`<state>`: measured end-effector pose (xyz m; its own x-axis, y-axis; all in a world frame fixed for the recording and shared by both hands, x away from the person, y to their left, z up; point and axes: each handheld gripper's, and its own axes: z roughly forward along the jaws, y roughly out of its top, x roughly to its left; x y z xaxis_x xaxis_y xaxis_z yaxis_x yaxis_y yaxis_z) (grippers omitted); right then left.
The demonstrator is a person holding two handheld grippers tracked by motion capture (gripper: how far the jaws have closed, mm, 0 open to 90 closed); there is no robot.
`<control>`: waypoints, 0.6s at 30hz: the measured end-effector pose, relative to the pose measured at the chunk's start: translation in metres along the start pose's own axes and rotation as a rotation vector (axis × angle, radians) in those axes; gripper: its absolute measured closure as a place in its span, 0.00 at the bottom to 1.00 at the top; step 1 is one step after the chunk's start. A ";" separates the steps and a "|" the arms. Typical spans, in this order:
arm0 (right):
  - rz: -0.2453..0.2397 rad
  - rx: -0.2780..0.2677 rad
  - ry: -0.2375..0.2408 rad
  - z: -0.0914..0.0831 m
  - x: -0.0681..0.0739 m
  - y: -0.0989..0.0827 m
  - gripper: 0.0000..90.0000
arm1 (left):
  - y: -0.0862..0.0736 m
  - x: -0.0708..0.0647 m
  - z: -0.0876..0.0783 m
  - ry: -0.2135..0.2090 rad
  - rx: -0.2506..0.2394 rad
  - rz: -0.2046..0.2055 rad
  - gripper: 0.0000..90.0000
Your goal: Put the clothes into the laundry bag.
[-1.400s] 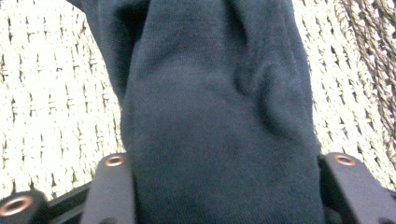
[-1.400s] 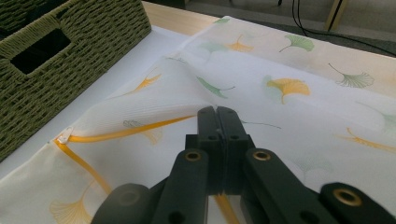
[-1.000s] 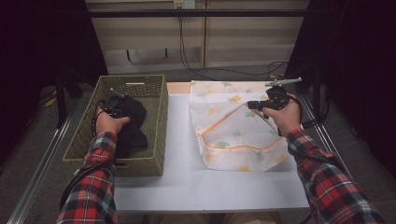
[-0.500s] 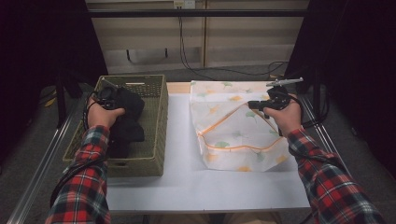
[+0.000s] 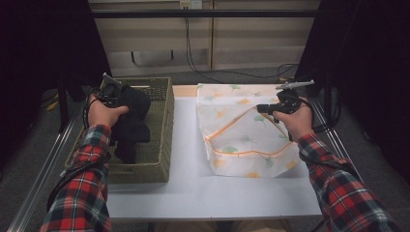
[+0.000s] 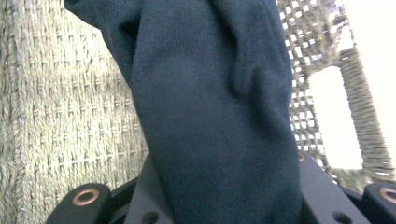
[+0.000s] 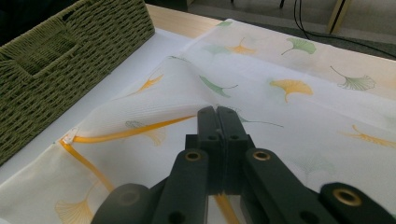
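My left gripper (image 5: 112,92) is clamped on the dark garment (image 5: 129,121), which hangs from it over the woven basket (image 5: 162,125) at the table's (image 5: 193,188) left edge. My right gripper (image 7: 217,116) has its jaws pressed together on the orange-trimmed open edge of the leaf-print mesh laundry bag (image 5: 241,135), holding that flap up off the table's right half

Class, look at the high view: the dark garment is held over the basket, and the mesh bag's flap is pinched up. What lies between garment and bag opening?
The basket's right wall and a bare strip of white table separate the dark garment from the mesh bag. Nothing else visible blocks it.
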<state>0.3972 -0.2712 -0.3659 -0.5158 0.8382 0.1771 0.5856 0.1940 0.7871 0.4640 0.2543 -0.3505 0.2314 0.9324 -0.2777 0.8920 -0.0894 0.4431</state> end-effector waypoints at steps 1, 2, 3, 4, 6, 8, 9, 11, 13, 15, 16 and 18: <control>0.001 0.000 0.000 0.000 0.000 0.000 1.00 | 0.002 -0.002 -0.002 0.001 0.000 -0.005 0.78; 0.011 0.004 -0.003 -0.001 0.001 0.001 1.00 | 0.003 -0.004 -0.005 0.002 0.008 0.000 0.78; 0.008 0.003 -0.001 0.000 0.001 0.001 1.00 | 0.005 -0.004 -0.007 0.004 0.016 0.008 0.78; 0.004 0.001 0.001 0.000 0.001 0.001 1.00 | 0.007 -0.006 -0.010 -0.001 0.022 0.003 0.78; 0.001 0.002 0.003 0.000 0.001 0.001 1.00 | 0.011 -0.009 -0.015 -0.008 0.021 0.000 0.78; -0.002 0.003 0.006 0.001 0.002 0.001 1.00 | 0.014 -0.010 -0.021 -0.010 0.026 0.013 0.78; -0.003 0.002 0.006 0.001 0.002 0.001 1.00 | 0.016 -0.012 -0.023 -0.012 0.023 -0.002 0.78; -0.003 0.002 0.006 0.001 0.002 0.001 1.00 | 0.019 -0.014 -0.028 -0.014 0.022 0.001 0.78; -0.002 0.002 0.007 0.000 0.002 0.001 1.00 | 0.021 -0.017 -0.032 -0.025 0.029 -0.011 0.78; -0.004 0.004 0.003 0.000 0.002 0.001 1.00 | 0.024 -0.017 -0.036 -0.026 0.028 -0.005 0.78; -0.004 0.004 0.003 0.000 0.002 0.001 1.00 | 0.025 -0.018 -0.037 -0.025 0.026 0.000 0.78; -0.005 0.003 0.003 0.000 0.002 0.001 1.00 | 0.027 -0.020 -0.040 -0.024 0.030 0.005 0.78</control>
<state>0.3963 -0.2695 -0.3647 -0.5204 0.8358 0.1752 0.5848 0.1993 0.7863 0.4680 0.2477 -0.2988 0.2451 0.9232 -0.2961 0.9018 -0.1050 0.4193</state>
